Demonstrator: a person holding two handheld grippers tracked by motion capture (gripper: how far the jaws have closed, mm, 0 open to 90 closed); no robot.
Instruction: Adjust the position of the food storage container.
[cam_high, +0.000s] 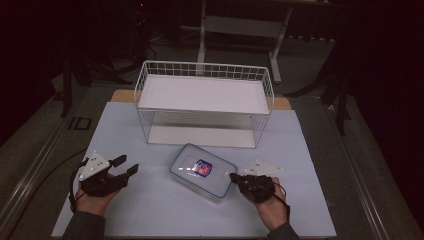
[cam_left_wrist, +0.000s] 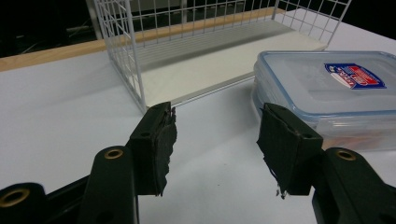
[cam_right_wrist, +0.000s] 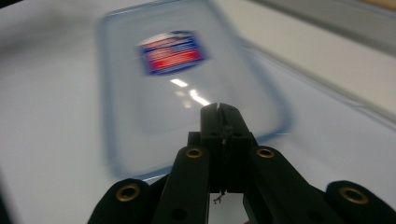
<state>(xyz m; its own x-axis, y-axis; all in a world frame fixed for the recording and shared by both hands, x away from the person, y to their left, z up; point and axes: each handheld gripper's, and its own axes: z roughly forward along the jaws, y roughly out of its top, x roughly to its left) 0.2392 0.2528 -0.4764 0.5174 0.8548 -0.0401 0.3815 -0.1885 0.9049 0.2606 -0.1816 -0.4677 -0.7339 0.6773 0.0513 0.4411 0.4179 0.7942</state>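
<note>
Step in hand, as I read it: get the plastic box (cam_high: 203, 171) off the table (cam_high: 150, 210) and onto the wire rack (cam_high: 205, 95) behind it. Doing it well meant a two-sided pinch, I judged: one claw on each short end of the box, pads on the rim under the lid, both lifted level so the lid stayed seated and the contents didn't slide. Left claw (cam_high: 127, 165) was open, jaws spread wide, nothing between them; in the left gripper view (cam_left_wrist: 215, 149) the box (cam_left_wrist: 327, 93) sat just ahead and to the right of the gap, near but not touching, so it needed to swing toward the box before closing. Right claw (cam_high: 233, 176) was closed on nothing, jaws pressed together; in the right gripper view (cam_right_wrist: 219, 109) its tip sat over the near edge of the blurred lid (cam_right_wrist: 187, 93), touching or just above, I couldn't tell which. It had to open before it could grab. The box lay in front of the rack's lower shelf (cam_left_wrist: 219, 70), close to it, between both claws.
</note>
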